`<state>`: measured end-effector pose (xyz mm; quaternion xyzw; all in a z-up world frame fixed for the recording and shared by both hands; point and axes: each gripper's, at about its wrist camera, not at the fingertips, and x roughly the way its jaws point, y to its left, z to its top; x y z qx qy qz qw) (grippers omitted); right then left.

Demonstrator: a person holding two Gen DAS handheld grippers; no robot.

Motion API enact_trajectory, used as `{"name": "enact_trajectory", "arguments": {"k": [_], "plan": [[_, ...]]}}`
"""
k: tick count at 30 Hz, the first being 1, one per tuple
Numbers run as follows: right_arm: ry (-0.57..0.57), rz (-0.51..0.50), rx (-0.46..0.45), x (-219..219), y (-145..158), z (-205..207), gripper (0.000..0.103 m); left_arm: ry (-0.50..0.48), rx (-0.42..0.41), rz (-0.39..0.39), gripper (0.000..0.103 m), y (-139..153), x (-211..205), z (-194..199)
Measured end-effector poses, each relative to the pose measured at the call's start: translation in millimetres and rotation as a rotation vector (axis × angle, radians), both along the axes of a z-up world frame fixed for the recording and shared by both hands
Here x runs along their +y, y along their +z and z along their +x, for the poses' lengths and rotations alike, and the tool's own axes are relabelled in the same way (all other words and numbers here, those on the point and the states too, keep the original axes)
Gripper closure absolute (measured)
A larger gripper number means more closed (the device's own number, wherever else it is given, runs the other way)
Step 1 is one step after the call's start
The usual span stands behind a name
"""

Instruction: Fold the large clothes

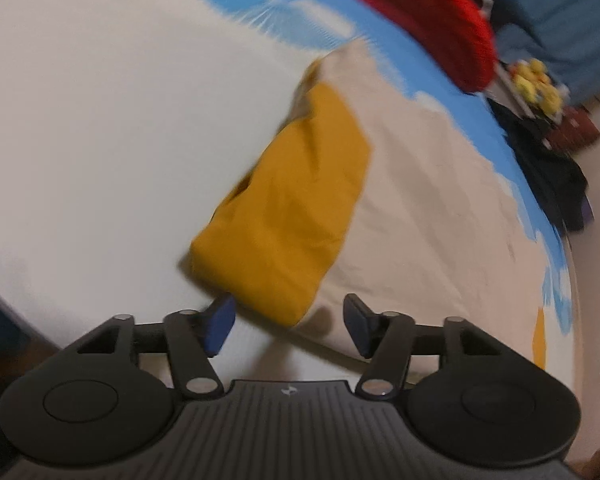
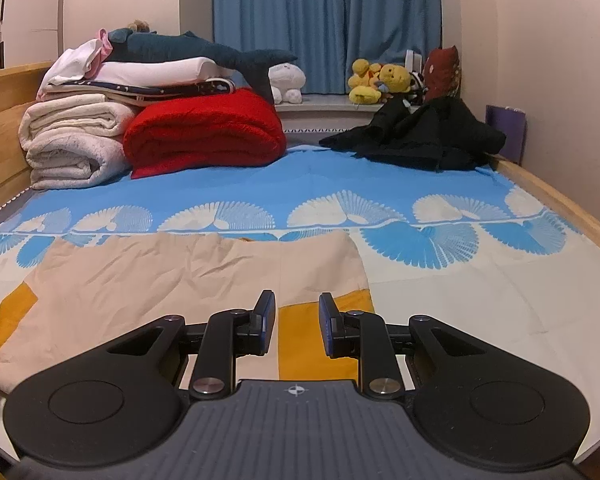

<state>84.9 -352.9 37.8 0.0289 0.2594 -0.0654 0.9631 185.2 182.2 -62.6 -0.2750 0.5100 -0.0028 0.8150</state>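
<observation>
I am looking at a beige garment (image 2: 196,276) with mustard-yellow sleeves and hem band, lying on a sheet (image 2: 440,216) patterned in sky blue and white fans. My fingers (image 2: 265,322) are showing black with blue pads. Far left, a red blanket (image 2: 204,136) is sitting beside cream towels (image 2: 72,140); far right, black clothing (image 2: 424,132), yellow plush toys (image 2: 376,80), blue curtains (image 2: 324,20).

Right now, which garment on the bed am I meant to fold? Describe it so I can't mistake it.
On the bed sheet with blue fan prints, look at the near white end, just ahead of the right gripper. The beige garment lies flat there. Unlike the crumpled black clothes by the far wall, it has mustard-yellow panels.
</observation>
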Motion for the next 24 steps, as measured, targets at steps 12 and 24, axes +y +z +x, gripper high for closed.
{"name": "enact_trajectory", "arguments": {"k": [12, 24], "plan": [[-0.027, 0.05, 0.05, -13.6, -6.0, 8.1, 0.078, 0.215, -0.031, -0.121, 0.034, -31.7, 6.3, 8.0], [-0.062, 0.096, 0.075, -22.9, -10.5, 11.7, 0.078, 0.447, -0.157, -0.186, 0.034, -41.1, 4.4, 6.6]]}}
